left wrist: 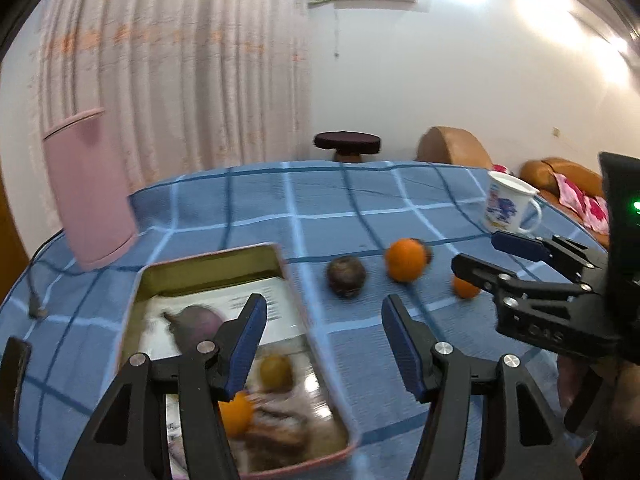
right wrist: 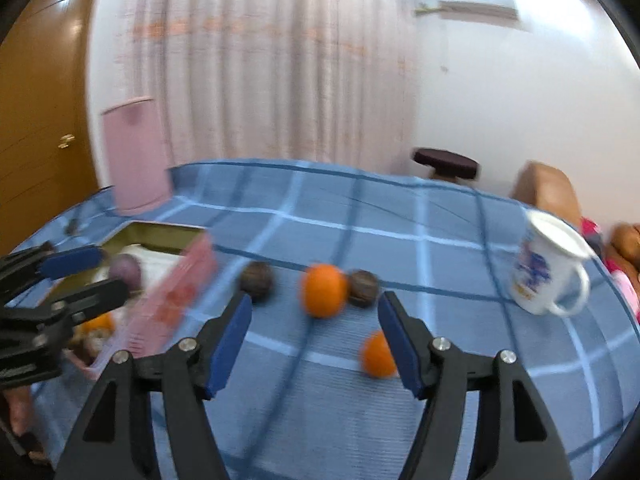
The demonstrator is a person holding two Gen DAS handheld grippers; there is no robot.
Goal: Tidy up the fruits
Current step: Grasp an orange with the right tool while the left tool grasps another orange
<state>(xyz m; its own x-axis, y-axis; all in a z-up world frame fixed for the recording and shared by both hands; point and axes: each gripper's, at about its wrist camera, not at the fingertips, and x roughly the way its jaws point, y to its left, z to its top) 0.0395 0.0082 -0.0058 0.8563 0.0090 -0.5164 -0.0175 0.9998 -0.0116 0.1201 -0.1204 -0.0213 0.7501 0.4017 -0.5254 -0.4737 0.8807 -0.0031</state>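
Observation:
A pink-rimmed tin tray lies on the blue checked cloth and holds a purple fruit, a yellow-brown fruit, an orange and a dark one. My left gripper is open and empty above the tray's right rim. On the cloth lie a dark round fruit, a big orange, another dark fruit behind it and a small orange. My right gripper is open and empty above the cloth, the small orange beside its right finger.
A white printed mug stands at the right of the table. A pink cylinder stands at the back left, with a cable and plug near it. A dark stool and brown sofa lie beyond the table.

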